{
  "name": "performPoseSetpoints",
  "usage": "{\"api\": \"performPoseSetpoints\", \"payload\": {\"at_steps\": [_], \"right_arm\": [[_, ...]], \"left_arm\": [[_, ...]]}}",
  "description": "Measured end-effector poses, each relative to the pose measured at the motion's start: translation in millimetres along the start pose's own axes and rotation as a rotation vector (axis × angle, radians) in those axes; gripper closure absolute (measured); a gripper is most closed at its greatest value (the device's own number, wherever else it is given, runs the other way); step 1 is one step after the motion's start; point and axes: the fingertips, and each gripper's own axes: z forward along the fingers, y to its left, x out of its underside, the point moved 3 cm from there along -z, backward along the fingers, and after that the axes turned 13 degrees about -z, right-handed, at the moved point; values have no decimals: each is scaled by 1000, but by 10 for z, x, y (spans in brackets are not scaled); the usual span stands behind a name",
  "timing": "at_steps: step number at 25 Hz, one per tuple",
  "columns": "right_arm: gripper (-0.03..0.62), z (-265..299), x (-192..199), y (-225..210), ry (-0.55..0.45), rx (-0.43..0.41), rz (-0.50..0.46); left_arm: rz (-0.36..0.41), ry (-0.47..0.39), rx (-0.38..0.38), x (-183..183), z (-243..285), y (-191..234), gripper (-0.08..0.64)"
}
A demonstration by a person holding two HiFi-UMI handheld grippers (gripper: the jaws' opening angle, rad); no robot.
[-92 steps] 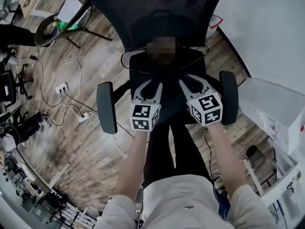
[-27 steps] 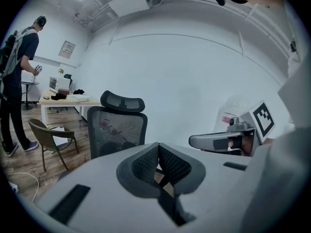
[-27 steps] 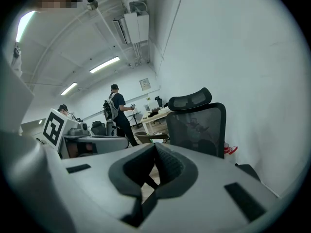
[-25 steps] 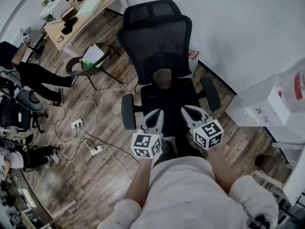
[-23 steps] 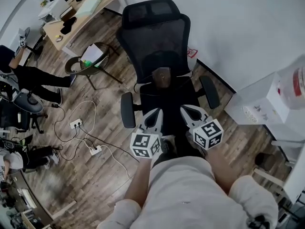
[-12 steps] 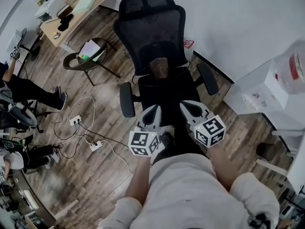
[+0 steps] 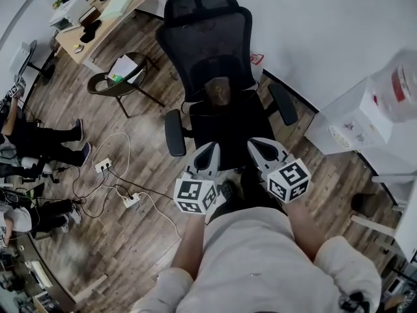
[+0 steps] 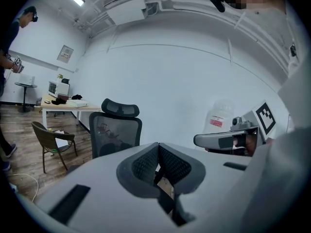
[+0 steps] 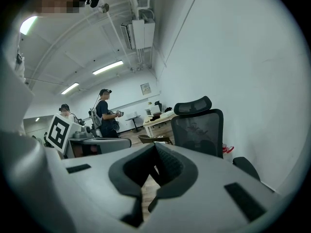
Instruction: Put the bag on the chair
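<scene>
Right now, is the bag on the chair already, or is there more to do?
Done, it seems: what looks like the bag sits on the seat of the chair, against the backrest. In hand: nothing. The left tool and the right tool are both shut and empty, held short of the chair. Left to do: nothing that I can see.

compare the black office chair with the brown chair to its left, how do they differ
The black office chair has a tall mesh back, a headrest and armrests; the brown chair is low, with a rounded back and thin legs. The brown chair has white papers on its seat; the office chair has none. Both stand on the wood floor.
</scene>
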Motion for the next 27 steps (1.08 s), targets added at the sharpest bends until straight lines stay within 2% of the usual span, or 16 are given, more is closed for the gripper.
{"api": "performPoseSetpoints", "payload": {"at_steps": [7, 13, 27], "right_arm": [[589, -1, -71, 8, -2, 22, -4], [589, 81, -74, 80, 15, -2, -12], [589, 236, -99, 140, 26, 11, -13]], "left_arm": [[14, -6, 22, -98, -17, -16, 554], [32, -10, 13, -139, -36, 72, 554], [39, 15, 29, -148, -30, 214, 554]]}}
